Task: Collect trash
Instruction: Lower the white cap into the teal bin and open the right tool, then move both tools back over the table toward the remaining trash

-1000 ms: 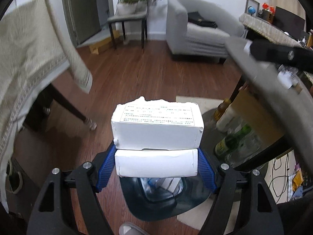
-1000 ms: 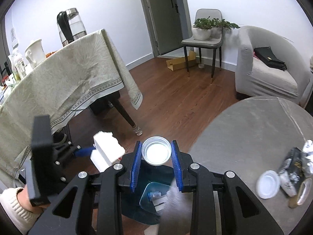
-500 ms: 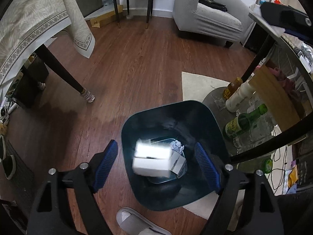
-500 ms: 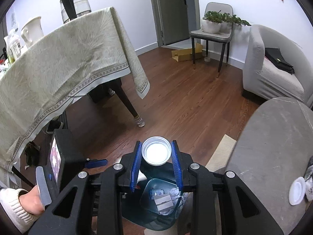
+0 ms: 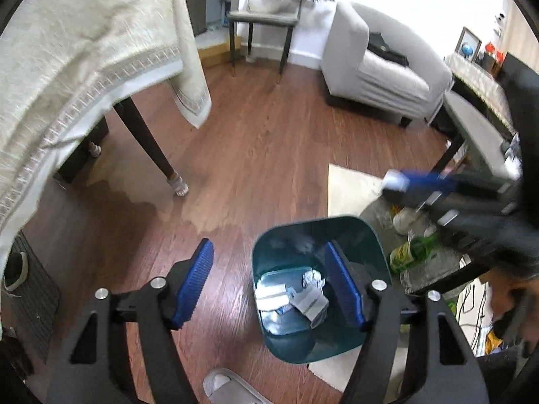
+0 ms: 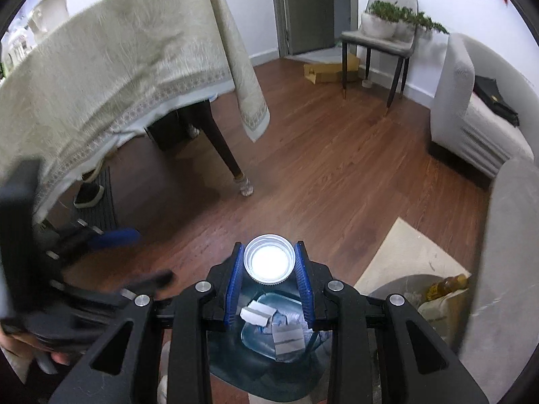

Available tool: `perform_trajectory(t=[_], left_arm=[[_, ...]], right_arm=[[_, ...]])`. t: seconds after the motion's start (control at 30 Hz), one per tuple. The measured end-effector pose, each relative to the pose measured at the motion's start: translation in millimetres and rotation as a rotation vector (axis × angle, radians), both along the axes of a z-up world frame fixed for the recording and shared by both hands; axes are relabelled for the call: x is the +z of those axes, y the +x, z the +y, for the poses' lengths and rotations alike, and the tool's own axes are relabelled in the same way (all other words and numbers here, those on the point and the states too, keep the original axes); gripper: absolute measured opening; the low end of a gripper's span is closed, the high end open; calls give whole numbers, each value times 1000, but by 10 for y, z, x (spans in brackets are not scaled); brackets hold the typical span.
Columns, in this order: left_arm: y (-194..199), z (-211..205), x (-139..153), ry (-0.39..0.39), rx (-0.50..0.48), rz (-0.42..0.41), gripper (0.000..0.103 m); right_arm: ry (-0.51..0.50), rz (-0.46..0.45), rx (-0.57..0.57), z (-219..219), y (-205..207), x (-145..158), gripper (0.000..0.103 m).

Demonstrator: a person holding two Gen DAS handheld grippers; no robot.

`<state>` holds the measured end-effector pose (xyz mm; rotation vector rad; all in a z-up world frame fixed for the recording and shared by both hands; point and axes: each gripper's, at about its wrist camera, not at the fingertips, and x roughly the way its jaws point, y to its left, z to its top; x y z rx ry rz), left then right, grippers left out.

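Observation:
A dark teal bin (image 5: 370,235) stands on the wood floor with white boxes (image 5: 273,294) and crumpled scraps in its bottom. My left gripper (image 5: 267,249) hangs above the bin's left edge. Its jaws are closing and nothing is between them. My right gripper (image 6: 269,252) is shut on a round silver-white lid (image 6: 268,262). It holds the lid right over the bin (image 6: 235,363), where the boxes (image 6: 257,314) show below the fingers. In the left wrist view the right gripper (image 5: 404,180) appears blurred above the bin's far right.
A table under a cream cloth (image 5: 84,50) and its dark leg (image 5: 151,148) stand to the left. A grey armchair (image 5: 380,77) and a chair with a plant (image 5: 266,17) are at the back. Bottles (image 5: 411,252) sit under the grey table (image 5: 478,138). A slipper (image 5: 225,387) lies near.
The left gripper let go of the white box, which fell into the bin, then shifted left off the bin. The right gripper came down over the bin with the lid.

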<state>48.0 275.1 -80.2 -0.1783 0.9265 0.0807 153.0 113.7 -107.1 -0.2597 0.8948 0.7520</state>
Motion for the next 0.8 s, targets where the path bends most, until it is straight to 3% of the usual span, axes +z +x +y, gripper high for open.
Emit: perform_trajectory(t=[0.47, 0.67, 0.7, 0.77, 0.8], left_arm=[[-139, 134, 601, -83, 26, -138, 39], [-168, -5, 886, -55, 7, -189, 35], [-164, -38, 921, -45, 2, -195, 35], [-160, -94, 987, -22, -4, -209, 35], [-152, -120, 1013, -17, -7, -213, 35]], right_arm=[[-190, 125, 53, 330, -53, -978, 30], [-303, 161, 67, 313, -163, -1382, 31], [-322, 160, 70, 308, -189, -1430, 34], [-344, 158, 76, 288, -237, -1471, 52], [-349, 154, 78, 273, -259, -1479, 54]])
